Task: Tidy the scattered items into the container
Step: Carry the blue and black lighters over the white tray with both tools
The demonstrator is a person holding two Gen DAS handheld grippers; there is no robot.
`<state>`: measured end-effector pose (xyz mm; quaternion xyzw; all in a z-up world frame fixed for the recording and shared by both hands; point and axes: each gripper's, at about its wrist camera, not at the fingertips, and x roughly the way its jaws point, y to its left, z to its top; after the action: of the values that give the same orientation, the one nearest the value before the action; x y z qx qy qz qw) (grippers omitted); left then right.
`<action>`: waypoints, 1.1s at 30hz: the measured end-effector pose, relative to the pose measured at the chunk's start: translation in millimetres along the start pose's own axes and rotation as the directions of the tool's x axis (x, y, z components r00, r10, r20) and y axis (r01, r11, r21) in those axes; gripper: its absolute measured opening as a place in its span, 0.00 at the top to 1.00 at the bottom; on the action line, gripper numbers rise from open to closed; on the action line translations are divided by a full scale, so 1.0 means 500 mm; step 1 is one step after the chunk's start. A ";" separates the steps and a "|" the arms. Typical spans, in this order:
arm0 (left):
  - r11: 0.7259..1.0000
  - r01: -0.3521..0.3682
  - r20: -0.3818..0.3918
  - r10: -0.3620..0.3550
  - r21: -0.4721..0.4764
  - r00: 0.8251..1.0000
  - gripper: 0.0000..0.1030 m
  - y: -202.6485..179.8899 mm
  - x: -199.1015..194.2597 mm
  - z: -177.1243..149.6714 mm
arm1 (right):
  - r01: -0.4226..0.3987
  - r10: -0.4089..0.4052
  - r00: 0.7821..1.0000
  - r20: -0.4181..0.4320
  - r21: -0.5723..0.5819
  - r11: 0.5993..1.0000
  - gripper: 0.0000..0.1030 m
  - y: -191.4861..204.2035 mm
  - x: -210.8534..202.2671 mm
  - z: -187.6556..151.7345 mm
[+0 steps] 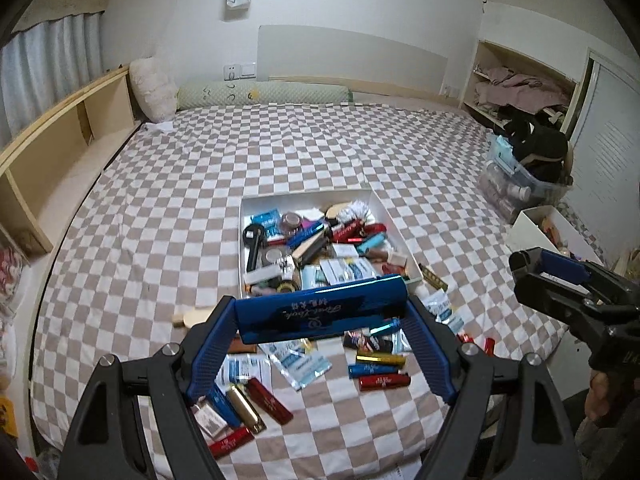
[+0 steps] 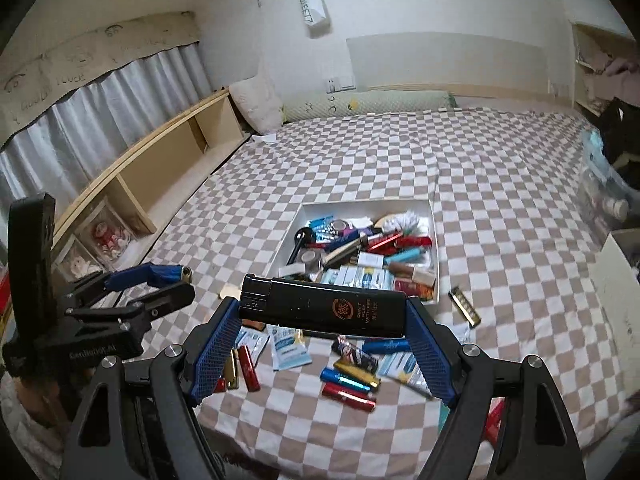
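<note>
left tongs (image 1: pixel 320 312): I pinch blue lighter (image 1: pixel 320 308) endwise, level, ready to drop
right tongs (image 2: pixel 324 312): I pinch black lighter (image 2: pixel 324 308) likewise
target: white box (image 1: pixel 400 236) ahead on bed (image 1: pixel 200 184)

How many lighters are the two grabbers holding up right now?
2. A blue lighter is clamped across the left gripper, and a black lighter across the right gripper. More lie loose on the bed and in the white box; some may be hidden.

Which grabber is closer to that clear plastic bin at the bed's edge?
Right. The right gripper, holding a black lighter, hangs in front of the clear bin; the left gripper, holding a blue lighter, is well off to its left.
</note>
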<state>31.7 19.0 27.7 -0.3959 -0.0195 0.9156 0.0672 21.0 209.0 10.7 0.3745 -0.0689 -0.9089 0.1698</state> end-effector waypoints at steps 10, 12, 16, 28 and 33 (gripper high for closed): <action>1.000 0.009 -0.020 -0.008 0.015 1.000 0.20 0.001 0.061 0.104 | 0.007 -0.007 1.000 -0.009 -0.026 1.000 0.21 -0.021 0.034 0.102; 1.000 0.015 -0.038 -0.014 0.008 0.999 0.20 0.003 0.085 0.121 | 0.004 -0.004 1.000 -0.020 -0.015 1.000 0.21 -0.032 0.052 0.121; 1.000 0.012 -0.096 -0.013 -0.009 0.995 0.20 0.015 0.151 0.147 | 0.008 -0.007 0.998 -0.060 0.010 1.000 0.21 -0.062 0.106 0.150; 0.997 -0.013 -0.282 -0.009 -0.078 0.959 0.20 0.080 0.368 0.154 | 0.035 -0.001 0.966 -0.258 0.127 0.991 0.21 -0.162 0.325 0.151; 0.994 -0.028 -0.321 -0.007 -0.104 0.947 0.20 0.105 0.434 0.158 | 0.046 0.009 0.947 -0.322 0.163 0.986 0.21 -0.191 0.401 0.147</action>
<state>-178.5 -1.2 -79.8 -0.5426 -0.0555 0.8370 0.0431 -188.0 225.5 -93.2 0.5313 -0.1130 -0.8282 0.1378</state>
